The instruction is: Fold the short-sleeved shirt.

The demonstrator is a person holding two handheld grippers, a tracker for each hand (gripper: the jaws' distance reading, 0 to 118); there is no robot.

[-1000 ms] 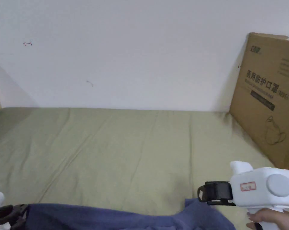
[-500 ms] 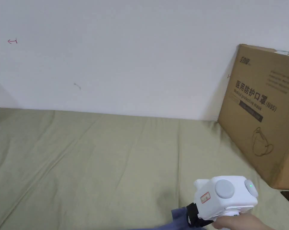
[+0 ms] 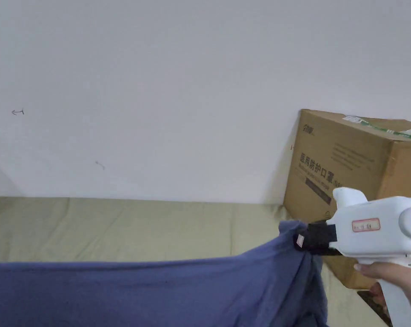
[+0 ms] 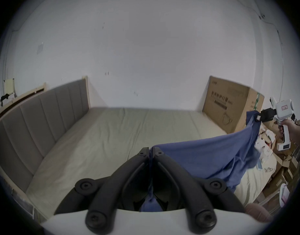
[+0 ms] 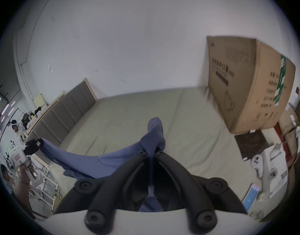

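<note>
You have the shirt [image 3: 158, 289] clamped by left gripper [image 4: 151, 151] and right gripper [image 3: 300, 242], stretched above the bed [image 3: 136, 228]; no fold made.

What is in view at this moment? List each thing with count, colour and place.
shirt: one, blue, stretched in the air between the two grippers above the bed
bed: one, olive-green sheet, against the white wall
headboard: one, grey padded, at the bed's left end
cardboard box: one, brown, standing on the bed's right end by the wall
left gripper: one, black jaws shut on the shirt's edge
right gripper: one, white body, black jaws shut on the shirt
hand: one, holding the right gripper's handle
</note>
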